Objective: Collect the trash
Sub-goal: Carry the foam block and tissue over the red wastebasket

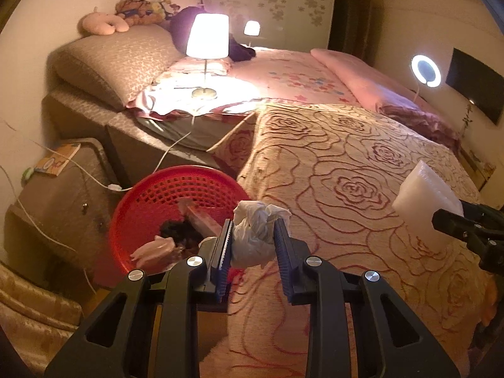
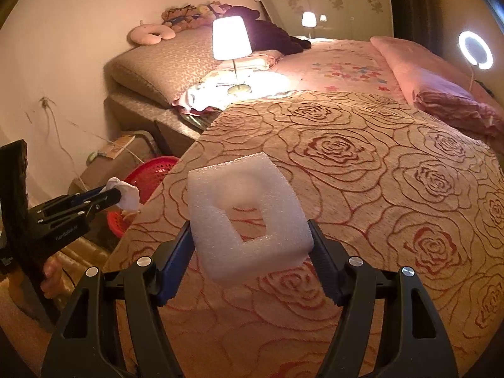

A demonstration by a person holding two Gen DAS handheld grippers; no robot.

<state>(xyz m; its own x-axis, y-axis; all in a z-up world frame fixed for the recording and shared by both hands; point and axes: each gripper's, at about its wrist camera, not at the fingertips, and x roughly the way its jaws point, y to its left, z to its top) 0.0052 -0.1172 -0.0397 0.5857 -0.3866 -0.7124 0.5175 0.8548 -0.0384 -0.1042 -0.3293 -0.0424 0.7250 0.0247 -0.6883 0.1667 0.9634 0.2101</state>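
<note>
a home bedroom: a wide bed point(image 1: 362, 163) under a beige bedspread patterned with red roses, a lit table lamp with a white shade point(image 1: 208, 36), a pile of stuffed toys point(image 1: 141, 11) on the padded headboard, a wardrobe with flower-patterned doors point(image 1: 277, 3).

Both wrist views downward over shared bed point(image 1: 346, 163).
</note>
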